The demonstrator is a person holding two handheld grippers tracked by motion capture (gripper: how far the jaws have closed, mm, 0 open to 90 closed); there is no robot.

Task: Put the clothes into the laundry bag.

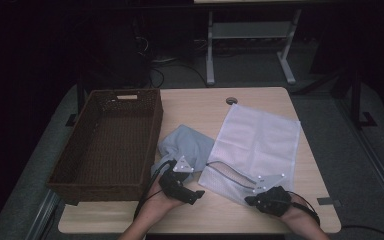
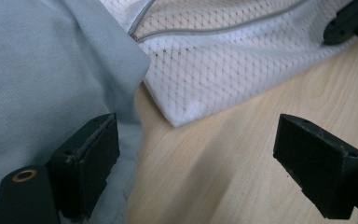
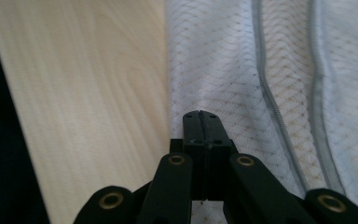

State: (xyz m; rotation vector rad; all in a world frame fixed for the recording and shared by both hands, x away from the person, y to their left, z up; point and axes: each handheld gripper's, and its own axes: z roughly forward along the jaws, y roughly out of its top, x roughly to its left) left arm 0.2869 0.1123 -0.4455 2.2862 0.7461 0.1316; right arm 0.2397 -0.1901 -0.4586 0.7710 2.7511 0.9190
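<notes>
Dim room, basket (image 1: 107, 145) far wall shadowed

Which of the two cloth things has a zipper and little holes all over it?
The white mesh bag, lying flat on the right side of the table. The other one, the plain blue cloth, is crumpled beside the basket.

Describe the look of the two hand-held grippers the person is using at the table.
Both are black. The left hand-held gripper carries a grey three-cornered plate with white dots and a thin black cable; its blocky rectangular pads sit on links with brass-coloured rivets. The right hand-held gripper has a similar grey plate, a black cable and brass-riveted links.
</notes>
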